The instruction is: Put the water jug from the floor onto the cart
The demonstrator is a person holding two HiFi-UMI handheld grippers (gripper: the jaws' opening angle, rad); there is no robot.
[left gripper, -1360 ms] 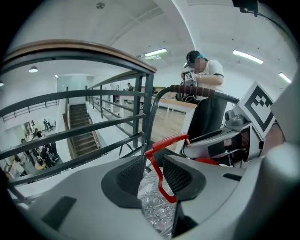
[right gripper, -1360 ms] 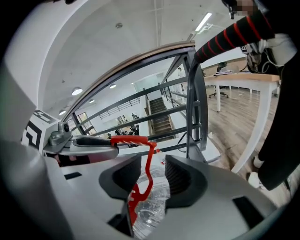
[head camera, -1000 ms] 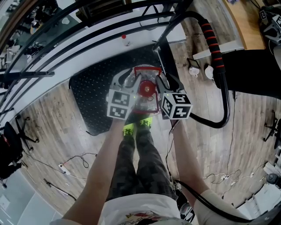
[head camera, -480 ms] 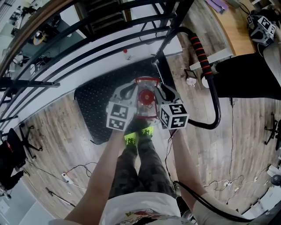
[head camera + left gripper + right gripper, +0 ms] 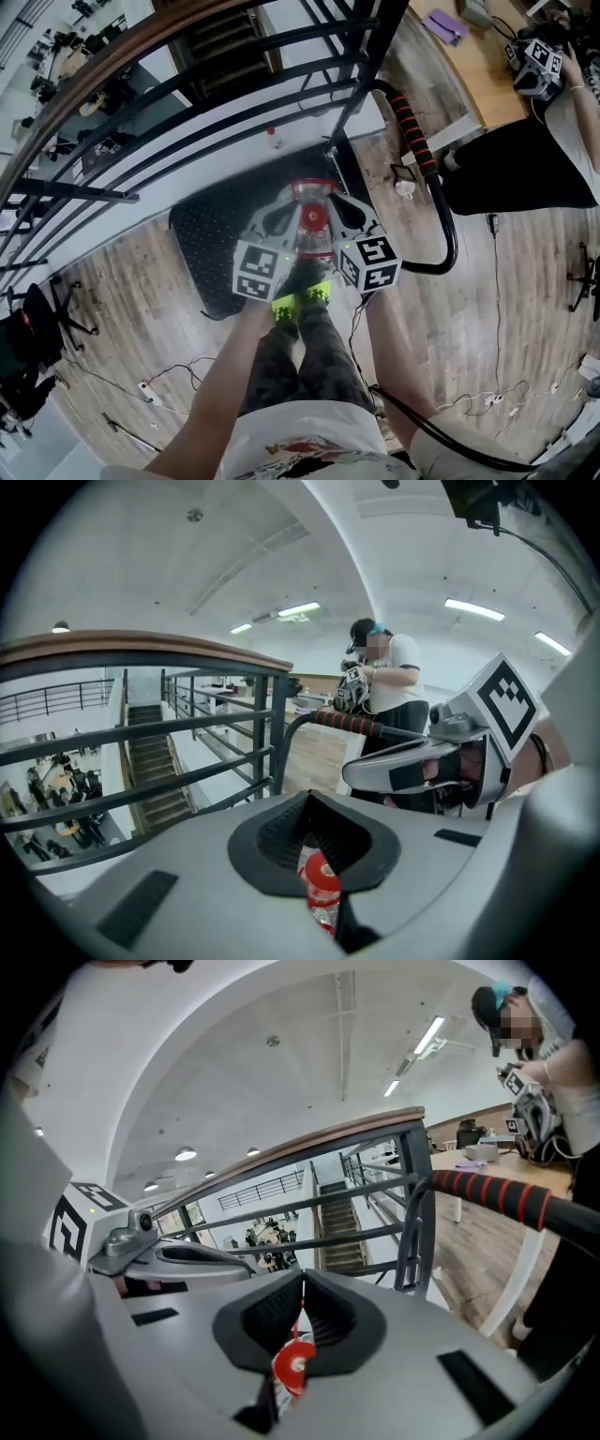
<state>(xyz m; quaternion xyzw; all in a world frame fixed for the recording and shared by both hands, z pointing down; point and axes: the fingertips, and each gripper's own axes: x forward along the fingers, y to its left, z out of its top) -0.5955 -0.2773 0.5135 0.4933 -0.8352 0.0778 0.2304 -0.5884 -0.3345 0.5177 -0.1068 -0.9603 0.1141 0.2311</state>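
The water jug [image 5: 312, 217], clear with a red cap and a red carry handle, hangs above the cart's black platform [image 5: 208, 234]. My left gripper [image 5: 295, 202] and right gripper [image 5: 330, 202] meet over its top from either side. Both have just been closing and are now shut on the jug's handle. In the left gripper view the jaws [image 5: 307, 803] are together, with the red cap [image 5: 322, 878] just below. In the right gripper view a thin red strip runs between the closed jaws [image 5: 302, 1288], above the cap [image 5: 292, 1365].
The cart's push handle [image 5: 412, 131] with red and black grips curves round on the right. A dark railing [image 5: 234, 56] and a stairwell lie beyond the cart. Another person [image 5: 562, 112] stands at the upper right holding grippers. Cables [image 5: 178, 375] trail on the wooden floor.
Both grippers have closed on the jug's handle and come up with it, off the floor by my feet and over the cart platform. The view has tilted toward the railing.
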